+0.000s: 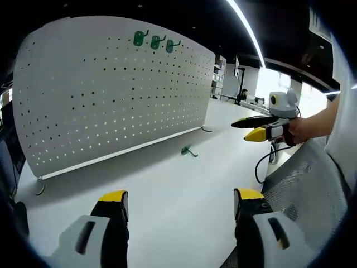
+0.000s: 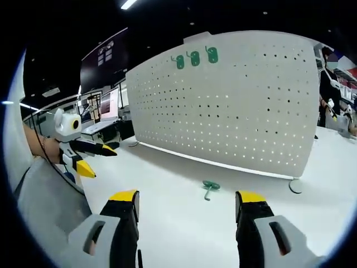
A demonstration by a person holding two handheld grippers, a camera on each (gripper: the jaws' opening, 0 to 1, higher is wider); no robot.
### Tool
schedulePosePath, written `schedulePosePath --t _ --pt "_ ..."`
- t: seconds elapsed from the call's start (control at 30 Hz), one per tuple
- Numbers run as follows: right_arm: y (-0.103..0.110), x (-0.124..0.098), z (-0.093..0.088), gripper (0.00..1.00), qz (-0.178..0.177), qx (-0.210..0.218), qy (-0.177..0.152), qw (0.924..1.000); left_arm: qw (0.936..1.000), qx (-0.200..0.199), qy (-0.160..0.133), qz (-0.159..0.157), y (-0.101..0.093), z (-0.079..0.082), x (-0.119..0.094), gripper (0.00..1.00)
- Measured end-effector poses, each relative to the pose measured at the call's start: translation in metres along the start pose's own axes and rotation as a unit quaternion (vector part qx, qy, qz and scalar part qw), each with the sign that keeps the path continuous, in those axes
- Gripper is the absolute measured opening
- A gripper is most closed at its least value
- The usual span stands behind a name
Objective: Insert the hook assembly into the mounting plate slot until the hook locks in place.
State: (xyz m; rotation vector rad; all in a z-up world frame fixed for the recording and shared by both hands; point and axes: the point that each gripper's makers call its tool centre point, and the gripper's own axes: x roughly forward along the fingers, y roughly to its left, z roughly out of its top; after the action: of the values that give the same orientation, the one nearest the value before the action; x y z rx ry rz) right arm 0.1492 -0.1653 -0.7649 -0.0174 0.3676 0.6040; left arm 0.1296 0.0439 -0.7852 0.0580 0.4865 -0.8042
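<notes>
green hook (image 2: 210,187) loose on white table (image 2: 167,223), pegboard (image 2: 234,106) upright behind it.
left gripper (image 1: 181,204) and right gripper (image 2: 187,206) both jaws apart, holding nothing; hook lies near board's foot, three green hooks (image 1: 155,40) mounted top of board.

Dark ceiling (image 1: 184,22), strip light (image 1: 245,25), monitors (image 2: 109,103)

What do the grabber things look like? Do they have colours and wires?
Each gripper has two chunky jaws, black with yellow tips, on light grey bodies that have dark slots. The right gripper shows the same yellow and black jaws, with a black cable hanging below it. The left gripper looks alike. The person wears a grey sleeve.
</notes>
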Motion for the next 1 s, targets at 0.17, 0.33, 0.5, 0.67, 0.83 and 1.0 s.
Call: schedulePosePath --t 0.17,0.33,0.5,0.67,0.83,1.0 --pt "0.0015 0.0002 -0.0008 0.68 0.002 -0.004 0.002 1.0000 1.0000 0.004 0.001 -0.002 -0.0020 0.0003 0.0003 0.79" --pt "0.0011 0.0001 -0.0012 0.69 0.000 -0.004 0.003 1.0000 1.0000 0.003 0.001 -0.002 -0.0018 0.0009 0.0004 0.79" --pt "-0.0008 0.0002 -0.0034 0.69 -0.002 -0.001 0.006 1.0000 1.0000 0.005 -0.001 -0.004 -0.0032 0.0029 0.0003 0.79" --pt "-0.0011 -0.0003 -0.0049 0.68 -0.004 -0.001 0.008 1.0000 0.9999 0.011 0.002 -0.010 -0.0059 0.0038 0.0012 0.79" --pt "-0.0018 -0.0013 -0.0056 0.68 -0.006 -0.001 0.009 0.9999 0.9997 0.019 0.009 -0.010 -0.0030 0.0029 0.0031 0.79" --pt "-0.0014 -0.0005 -0.0069 0.68 -0.006 -0.006 0.012 0.9999 0.9996 0.024 0.012 -0.010 0.0020 0.0068 0.0063 0.78"
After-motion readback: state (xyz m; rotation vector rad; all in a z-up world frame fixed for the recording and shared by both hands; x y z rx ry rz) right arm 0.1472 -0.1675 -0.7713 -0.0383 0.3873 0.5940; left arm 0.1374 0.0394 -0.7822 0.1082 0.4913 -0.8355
